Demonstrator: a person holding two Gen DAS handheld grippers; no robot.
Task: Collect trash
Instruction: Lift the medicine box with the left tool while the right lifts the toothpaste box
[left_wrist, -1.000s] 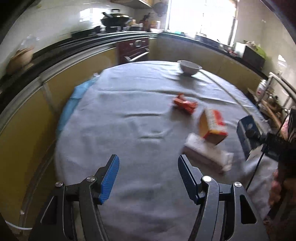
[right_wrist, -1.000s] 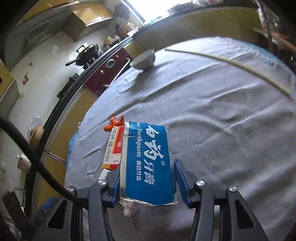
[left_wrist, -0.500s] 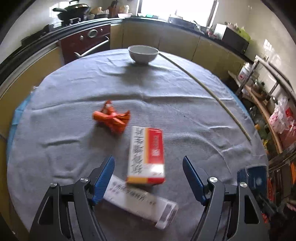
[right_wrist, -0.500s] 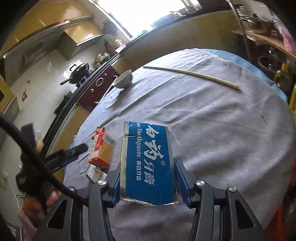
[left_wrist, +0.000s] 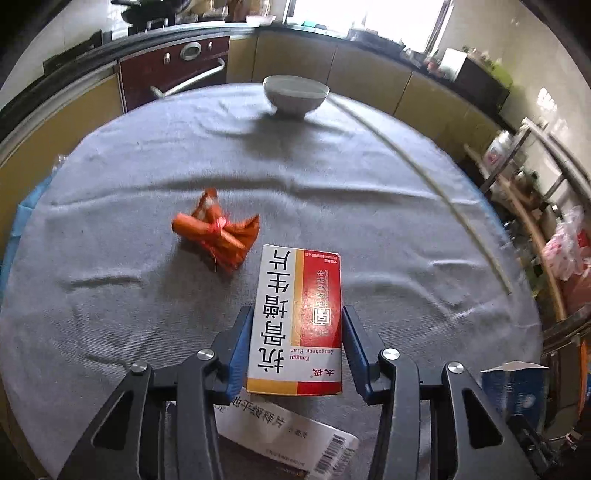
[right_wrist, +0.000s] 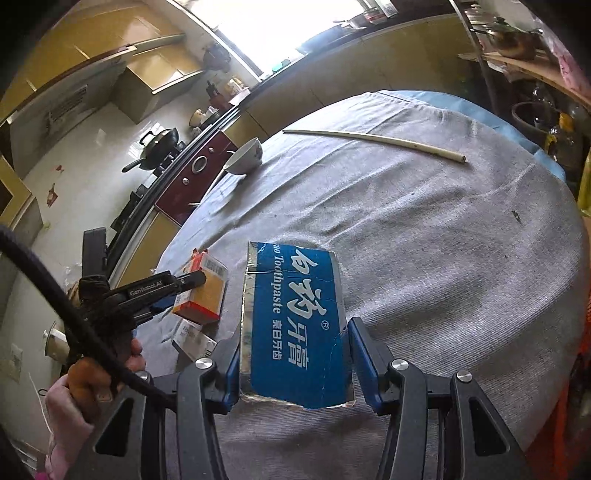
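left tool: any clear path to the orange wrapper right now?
Probably not yet. The left tool has the red-and-white box between its fingers, seemingly gripped, so it is occupied. The orange wrapper lies just ahead on the cloth, with nothing else blocking it.

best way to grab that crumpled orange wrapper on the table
Take the orange wrapper across its bunched middle, where the red tie cinches it, coming down from above. The ends flare into loose thin flaps that would likely slip, and the red and white box lies close beside it, so a low sideways approach from that side looks crowded.
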